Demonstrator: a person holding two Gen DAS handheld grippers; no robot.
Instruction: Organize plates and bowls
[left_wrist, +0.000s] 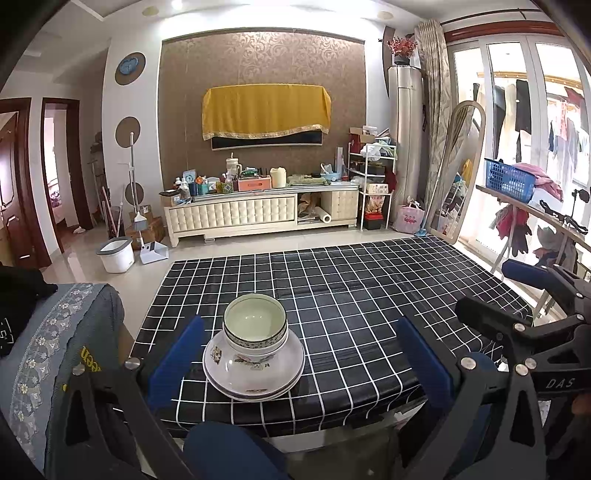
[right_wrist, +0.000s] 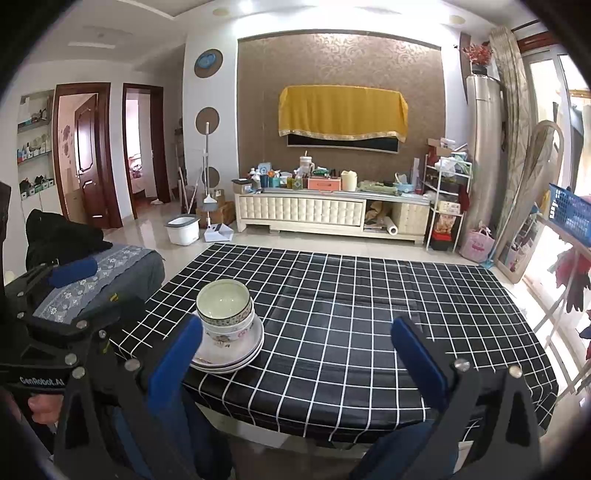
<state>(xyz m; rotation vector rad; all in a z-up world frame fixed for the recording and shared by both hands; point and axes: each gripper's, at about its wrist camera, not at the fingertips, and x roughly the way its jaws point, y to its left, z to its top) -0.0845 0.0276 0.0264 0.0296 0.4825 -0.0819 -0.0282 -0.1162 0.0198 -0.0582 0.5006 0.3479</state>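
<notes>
Spread left gripper, nested bowls inside stacked plates, checked table

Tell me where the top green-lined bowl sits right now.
The green-lined bowl tops the nested bowls on the stacked plates, near the checkered table's front-left edge, between the open left gripper's fingers.

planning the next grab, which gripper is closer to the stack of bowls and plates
Left. The left gripper frames the stack of bowls and plates between its open fingers; the right gripper sits off to the stack's right, also open.
</notes>
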